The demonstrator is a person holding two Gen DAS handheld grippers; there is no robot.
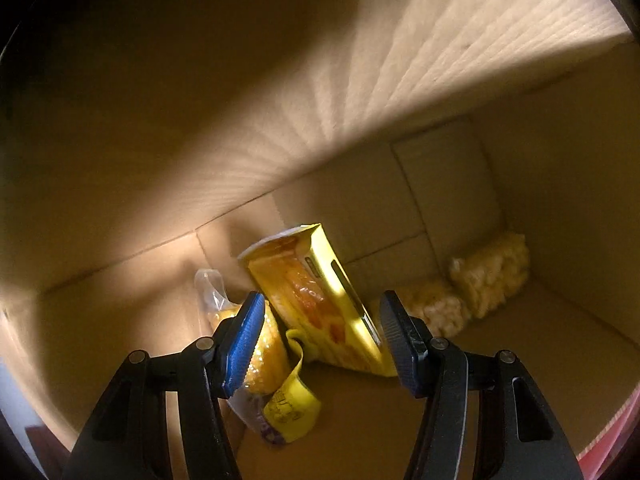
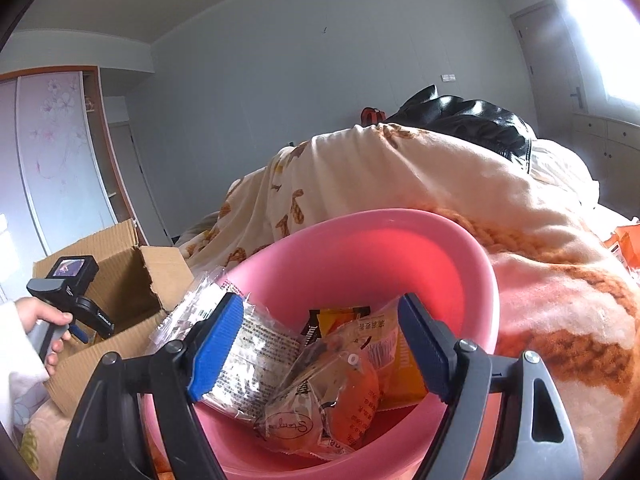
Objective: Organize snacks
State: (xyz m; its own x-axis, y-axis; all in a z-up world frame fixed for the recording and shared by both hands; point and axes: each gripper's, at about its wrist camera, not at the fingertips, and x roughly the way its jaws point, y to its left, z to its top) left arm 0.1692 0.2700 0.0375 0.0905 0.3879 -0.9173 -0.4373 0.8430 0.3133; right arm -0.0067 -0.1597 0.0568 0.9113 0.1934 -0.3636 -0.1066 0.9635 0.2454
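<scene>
Left wrist view looks into the box (image 1: pixel 400 200): left gripper (image 1: pixel 322 338) spread and empty, a yellow pack (image 1: pixel 316 300) standing free at centre, seemingly just dropped. Right gripper (image 2: pixel 320 346), spread, hovers over packets (image 2: pixel 320 392) in the pink basin (image 2: pixel 360 248); next comes closing on one.

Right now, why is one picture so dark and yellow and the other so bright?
Left wrist view: the camera looks into the cardboard box, shadowed, a light streak on its wall, the yellow packet slightly blurred. Right wrist view: daylit room, window glare top right, fisheye bending the pink basin.
</scene>
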